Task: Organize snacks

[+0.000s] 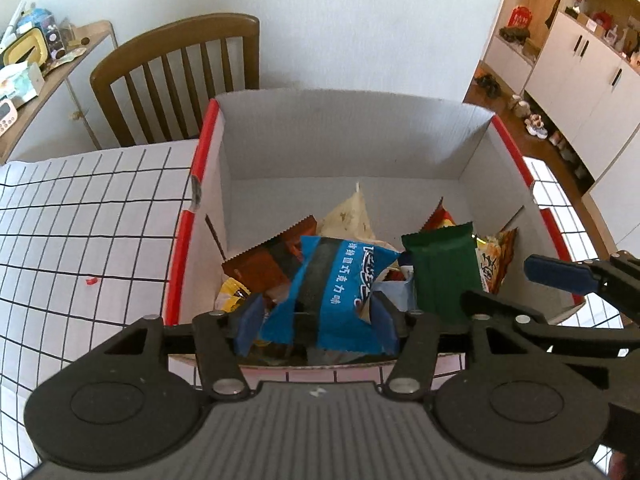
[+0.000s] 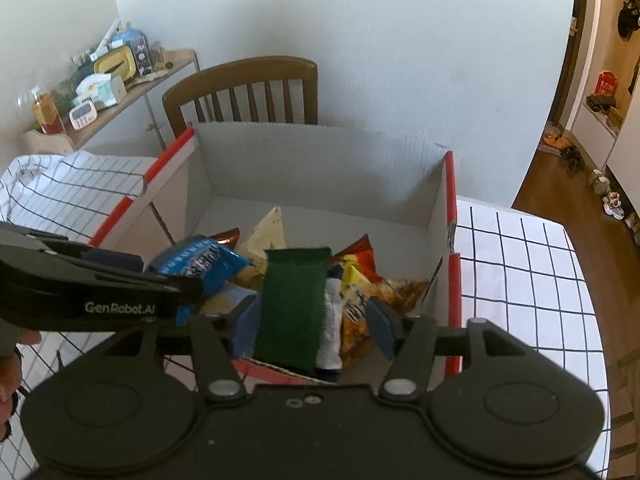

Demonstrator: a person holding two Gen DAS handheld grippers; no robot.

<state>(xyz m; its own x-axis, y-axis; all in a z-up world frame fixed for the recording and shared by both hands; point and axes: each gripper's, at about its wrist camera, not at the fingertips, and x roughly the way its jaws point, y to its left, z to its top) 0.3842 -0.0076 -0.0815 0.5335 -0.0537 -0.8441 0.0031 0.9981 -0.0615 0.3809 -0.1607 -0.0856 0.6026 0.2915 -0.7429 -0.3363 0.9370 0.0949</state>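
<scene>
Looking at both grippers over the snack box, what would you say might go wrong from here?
The blue packet sits between the left gripper pads near the box front wall; it could tip outside. The green packet stands upright between the right gripper pads, apparently unpinched, and may topple onto the heap. The two grippers work close together, so they might bump.
</scene>
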